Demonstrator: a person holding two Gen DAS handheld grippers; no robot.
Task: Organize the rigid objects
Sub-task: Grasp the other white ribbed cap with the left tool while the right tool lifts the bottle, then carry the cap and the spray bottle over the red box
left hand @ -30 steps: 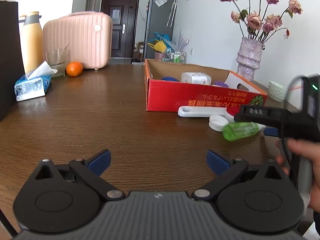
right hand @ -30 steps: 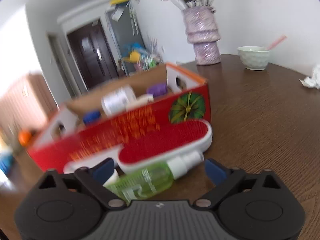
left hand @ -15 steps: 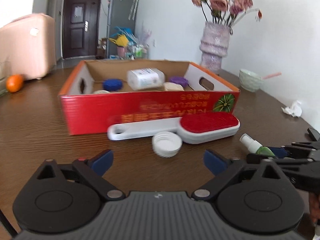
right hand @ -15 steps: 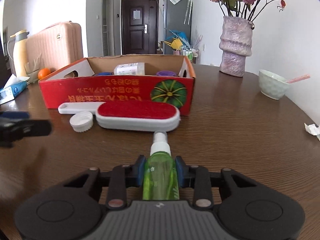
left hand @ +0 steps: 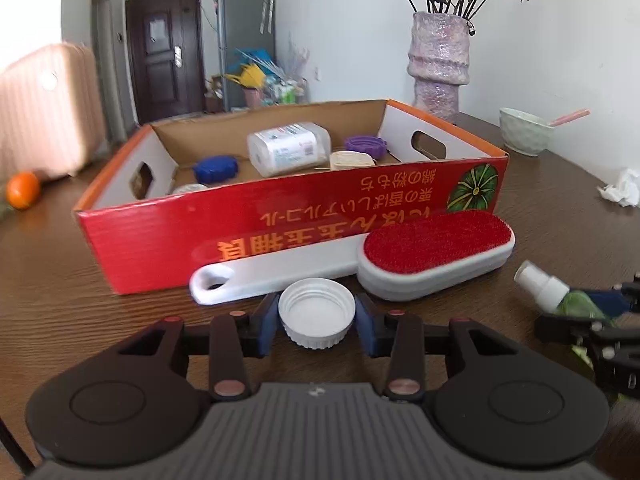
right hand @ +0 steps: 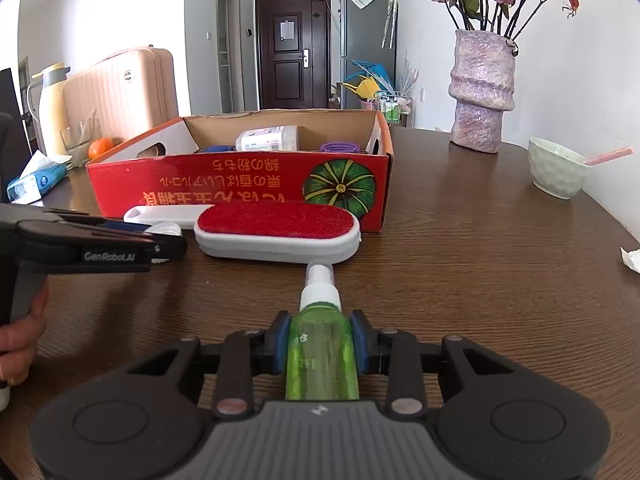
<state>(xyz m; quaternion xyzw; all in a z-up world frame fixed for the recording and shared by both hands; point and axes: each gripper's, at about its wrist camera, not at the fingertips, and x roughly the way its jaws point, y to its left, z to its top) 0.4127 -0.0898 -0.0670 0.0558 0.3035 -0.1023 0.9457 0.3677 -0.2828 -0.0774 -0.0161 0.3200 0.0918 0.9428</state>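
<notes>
at nine o'clock in the right wrist view we see a yellow flask point(right hand: 51, 100), a pink suitcase point(right hand: 120, 88) and an orange point(right hand: 100, 147) at the far edge of the dark wooden table point(right hand: 480, 280), with a tissue pack point(right hand: 36, 178) nearer us. our left gripper point(left hand: 316, 320) has its blue pads point(left hand: 269, 322) closed against both sides of a white cap point(left hand: 317, 316), which sits open side up on the wood. just past it, at twelve o'clock, lies a lint brush point(left hand: 360, 260) with a red pad, flat along the front wall of a red cardboard box point(left hand: 280, 220). inside the box we make out a white jar point(left hand: 289, 148) on its side, a blue lid point(left hand: 216, 169) and a purple lid point(left hand: 365, 145). behind the box a dark door point(right hand: 294, 52) and a grey fridge point(right hand: 366, 40) stand at the end of the room. our right gripper point(right hand: 321, 344) is clamped on a green spray bottle point(right hand: 322, 348), nozzle pointing at the brush. at two o'clock stand a lilac vase point(right hand: 482, 92) of dried roses and a pale bowl point(right hand: 556, 168); a crumpled tissue point(left hand: 620, 190) lies at three.
</notes>
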